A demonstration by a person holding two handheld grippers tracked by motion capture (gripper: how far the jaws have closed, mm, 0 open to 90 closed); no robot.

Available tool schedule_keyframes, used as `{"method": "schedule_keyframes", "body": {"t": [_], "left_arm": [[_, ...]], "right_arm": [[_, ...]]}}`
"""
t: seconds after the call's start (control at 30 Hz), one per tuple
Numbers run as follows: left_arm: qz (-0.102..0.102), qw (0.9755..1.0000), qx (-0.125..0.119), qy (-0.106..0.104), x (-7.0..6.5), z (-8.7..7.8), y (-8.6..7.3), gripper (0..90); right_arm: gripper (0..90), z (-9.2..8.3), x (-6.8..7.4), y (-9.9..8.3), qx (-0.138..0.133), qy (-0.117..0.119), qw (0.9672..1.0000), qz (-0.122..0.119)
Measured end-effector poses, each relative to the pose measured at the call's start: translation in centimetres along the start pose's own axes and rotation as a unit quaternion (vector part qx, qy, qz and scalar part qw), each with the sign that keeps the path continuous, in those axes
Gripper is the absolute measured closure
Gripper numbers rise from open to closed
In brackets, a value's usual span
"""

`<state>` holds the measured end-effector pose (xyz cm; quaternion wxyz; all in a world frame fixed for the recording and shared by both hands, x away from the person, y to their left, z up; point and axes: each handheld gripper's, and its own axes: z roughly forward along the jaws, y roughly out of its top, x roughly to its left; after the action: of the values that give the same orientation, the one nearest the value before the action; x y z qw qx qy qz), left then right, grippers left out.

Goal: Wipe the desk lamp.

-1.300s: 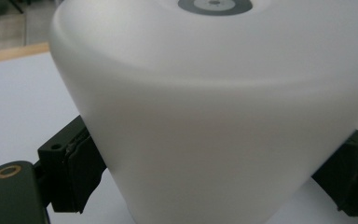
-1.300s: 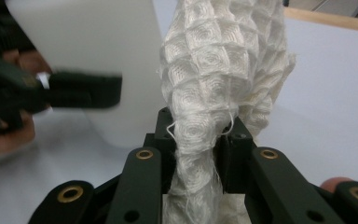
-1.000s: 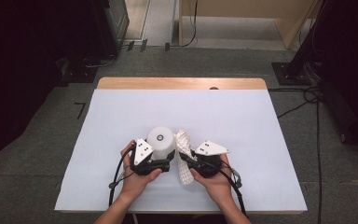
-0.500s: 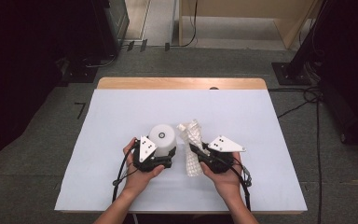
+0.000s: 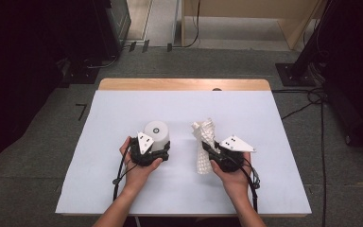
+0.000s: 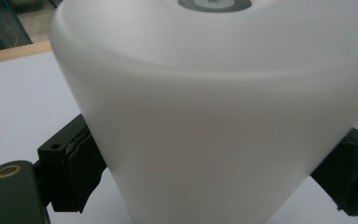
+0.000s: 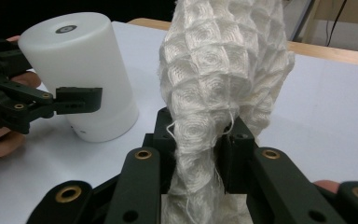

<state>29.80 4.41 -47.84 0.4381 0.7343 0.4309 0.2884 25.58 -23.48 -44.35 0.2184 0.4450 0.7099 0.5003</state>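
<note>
A white frosted cylinder point(image 5: 156, 131) with a grey ring on its top stands on the white table point(image 5: 123, 109), left of centre. My left gripper point(image 5: 152, 152) is shut on its lower part, one black pad point(image 6: 74, 168) pressing on each side of the cylinder point(image 6: 214, 116). To its right, my right gripper point(image 5: 208, 150) is shut on a bunched white waffle-weave cloth point(image 5: 204, 137), which rises above the jaws and hangs below them. In the right gripper view the cloth point(image 7: 223, 70) is pinched in my right gripper point(image 7: 198, 154), with the cylinder point(image 7: 84, 70) off to the left.
The table's wooden far edge point(image 5: 184, 84) shows beyond the white top. Dark equipment point(image 5: 99, 28) and cables point(image 5: 312, 94) lie on the floor around the table. A hand point(image 5: 137, 172) holds each gripper near the front edge.
The two hands have drawn apart. The right gripper carried the cloth to the right, away from the cylinder it was next to. The left gripper and cylinder shifted slightly left.
</note>
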Motion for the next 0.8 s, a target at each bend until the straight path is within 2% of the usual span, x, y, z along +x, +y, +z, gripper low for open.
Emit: {"method": "schedule_keyframes", "body": {"t": [0.2,0.27,0.37,0.43,0.5,0.7,0.8], "left_arm": [[-0.019,0.9997,0.005,-0.012,0.4,-0.2,0.1,7.7],[-0.029,0.9993,0.003,-0.024,0.5,-0.4,0.2,4.3],[-0.044,0.9985,-0.01,-0.032,0.7,-1.3,0.4,3.7],[-0.045,0.9975,-0.021,-0.049,1.1,-2.0,0.5,3.3],[-0.048,0.9969,-0.029,-0.055,1.4,-2.8,0.5,1.9],[-0.058,0.9952,-0.054,-0.059,2.8,-4.9,0.5,1.9],[-0.066,0.9942,-0.064,-0.055,3.6,-5.7,0.7,1.9]], "right_arm": [[69.7,0.2,-0.4,-0.2,0.007,-0.001,0.9999,0.008],[69.0,0.3,-0.4,-0.2,0.01,-0.003,0.9999,0.009],[68.1,0.4,-0.5,-0.3,0.014,-0.011,0.9998,0.005],[68.1,0.6,-0.7,-0.4,0.017,-0.013,0.9998,0.005],[68.0,0.8,-0.9,-0.5,0.024,-0.015,0.9996,0.003],[66.4,1.9,-2.9,-1.1,0.052,-0.042,0.9978,0.0],[61.8,2.0,-4.3,-1.4,0.068,-0.047,0.9965,0.016]]}}
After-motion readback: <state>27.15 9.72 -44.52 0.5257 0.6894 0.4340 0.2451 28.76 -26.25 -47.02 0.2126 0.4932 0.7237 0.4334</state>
